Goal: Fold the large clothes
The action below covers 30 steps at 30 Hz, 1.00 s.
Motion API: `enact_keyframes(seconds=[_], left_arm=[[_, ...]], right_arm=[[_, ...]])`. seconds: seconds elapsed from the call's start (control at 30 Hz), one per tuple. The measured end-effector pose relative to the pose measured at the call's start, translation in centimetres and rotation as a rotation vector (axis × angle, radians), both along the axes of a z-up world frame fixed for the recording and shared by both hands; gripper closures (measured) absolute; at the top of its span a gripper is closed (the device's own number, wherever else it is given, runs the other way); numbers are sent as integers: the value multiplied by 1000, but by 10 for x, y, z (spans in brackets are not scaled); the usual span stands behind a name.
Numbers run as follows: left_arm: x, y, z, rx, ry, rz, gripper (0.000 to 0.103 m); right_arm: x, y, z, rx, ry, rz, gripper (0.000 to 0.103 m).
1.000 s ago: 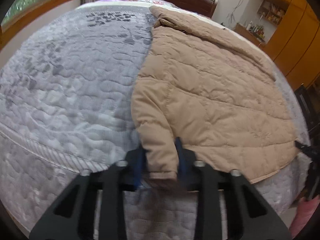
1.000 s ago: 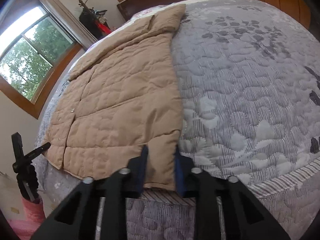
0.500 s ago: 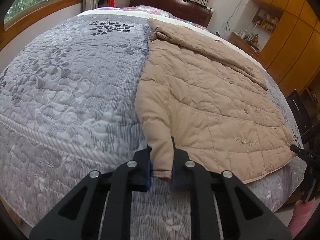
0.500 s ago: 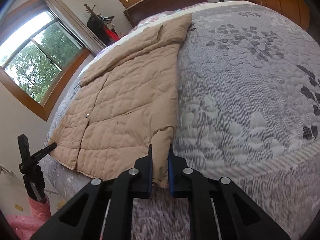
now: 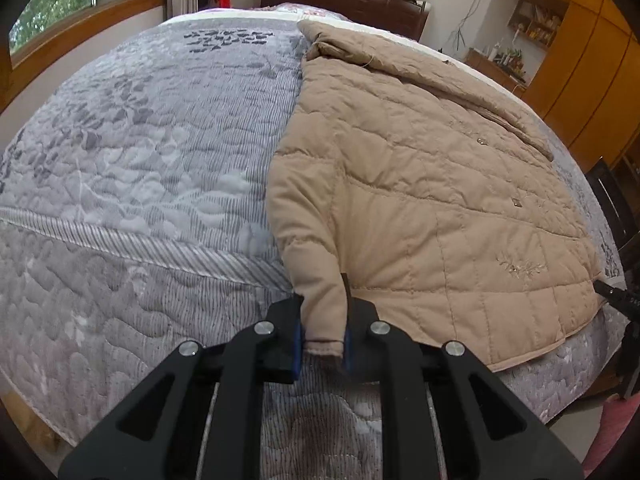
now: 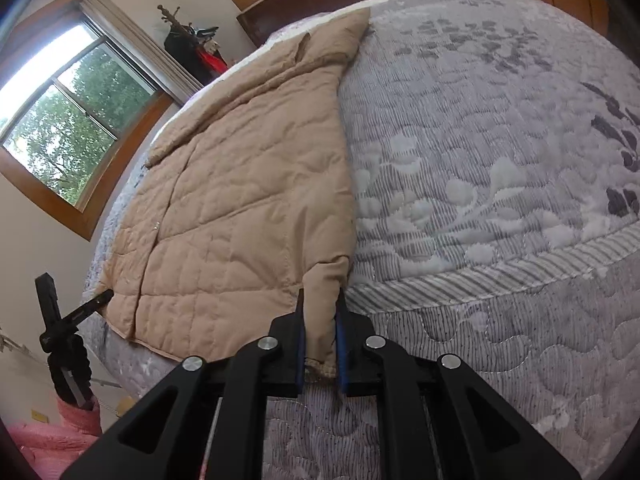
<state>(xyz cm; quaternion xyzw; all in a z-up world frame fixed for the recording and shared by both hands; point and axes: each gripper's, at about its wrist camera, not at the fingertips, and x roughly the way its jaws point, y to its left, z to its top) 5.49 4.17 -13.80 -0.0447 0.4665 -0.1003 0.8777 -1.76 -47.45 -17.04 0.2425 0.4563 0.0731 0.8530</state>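
A tan quilted coat (image 5: 420, 184) lies spread flat on a bed, its hem toward the foot edge. My left gripper (image 5: 323, 312) is shut on the coat's near left hem corner, lifted slightly off the bed. In the right wrist view the same coat (image 6: 240, 208) runs up the bed, and my right gripper (image 6: 320, 316) is shut on its near right hem corner. Both pinched corners bunch up between the blue pads.
The bed carries a grey quilted bedspread (image 5: 140, 152) with a leaf pattern and a striped border (image 6: 500, 276). A dark wooden headboard (image 5: 348, 4) stands at the far end. Orange wardrobes (image 5: 592, 64) line one side, windows (image 6: 68, 136) the other. A pink object (image 6: 48, 436) lies on the floor.
Both grippers closed on the coat's hem corners and drew them back over the foot edge of the bed, lifting the corners a little.
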Motion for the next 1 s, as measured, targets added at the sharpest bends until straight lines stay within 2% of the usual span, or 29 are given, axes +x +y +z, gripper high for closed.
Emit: enact_keyframes(seconds=[0.2, 0.37, 0.6, 0.83, 1.0], left_arm=[[-4, -3, 32, -14, -70, -18, 90], [-7, -16, 63, 10, -152, -45, 90], [2, -25, 95, 23, -228, -66, 90], [32, -34, 124, 15, -289, -84, 90], [76, -44, 143, 9, -312, -89, 90]], right_arm=[[-2, -1, 24, 19, -55, 14, 92], [0, 0, 53, 15, -111, 28, 92], [18, -4, 85, -2, -157, 43, 92], [54, -10, 114, -37, -180, 71, 92], [91, -19, 134, -38, -184, 87, 93]])
